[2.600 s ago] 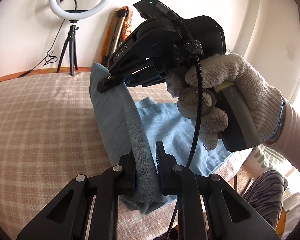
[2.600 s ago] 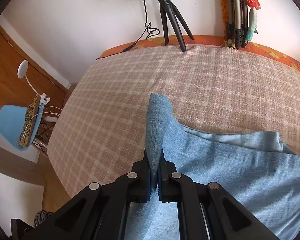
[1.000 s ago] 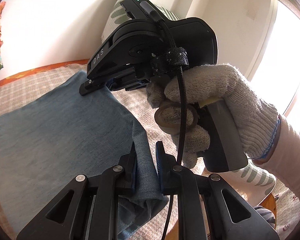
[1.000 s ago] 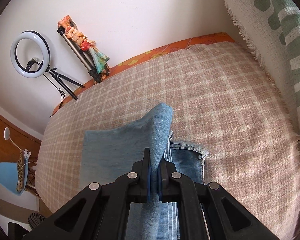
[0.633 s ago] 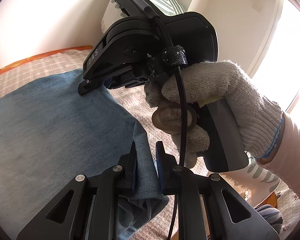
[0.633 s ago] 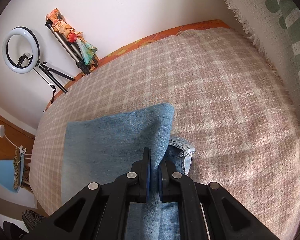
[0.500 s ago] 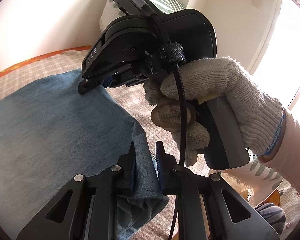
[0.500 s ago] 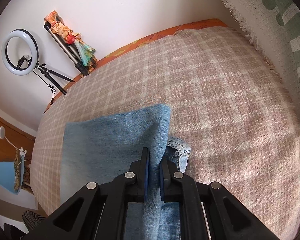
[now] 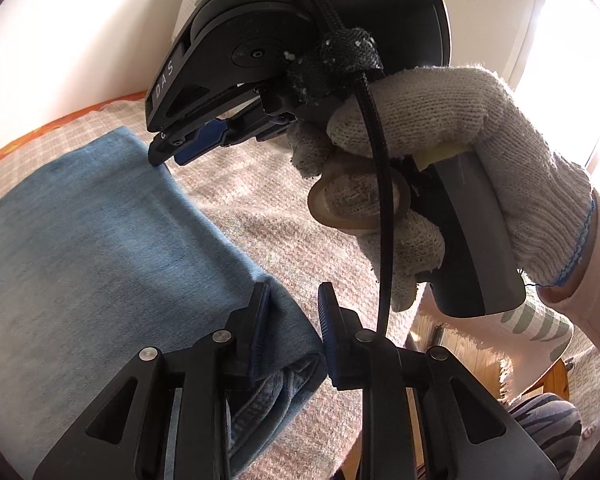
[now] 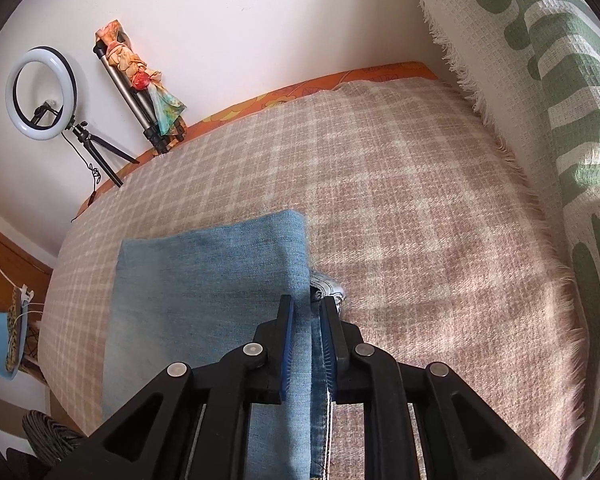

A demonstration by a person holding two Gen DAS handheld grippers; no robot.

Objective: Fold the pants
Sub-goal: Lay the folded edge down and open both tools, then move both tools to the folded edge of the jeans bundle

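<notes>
1. Left wrist view: the left tool (image 9: pixel 292 316) has its fingers apart. The corner of the folded pants (image 9: pixel 100 248) lies between them, against the left finger and clear of the right one.
2. Same view: the right tool (image 9: pixel 168 150), held in a gloved right hand (image 9: pixel 440 176), has its tips at the far corner of the pants. Whether they touch the cloth cannot be told from here.
3. Right wrist view: the right tool (image 10: pixel 307 324) also has its fingers apart, straddling the right edge of the pants (image 10: pixel 204 280). The top layer lies by the left finger, and a lower hemmed layer shows beside the right finger.
4. The pants lie folded flat as a blue rectangle on the checked blanket (image 10: pixel 400 208) that covers the bed.
5. A green-and-white pillow (image 10: pixel 540 80) stands at the right edge of the bed.
6. A ring light (image 10: pixel 40 94) on a small tripod and a folded tripod (image 10: pixel 140 92) stand against the wall at the far side.
</notes>
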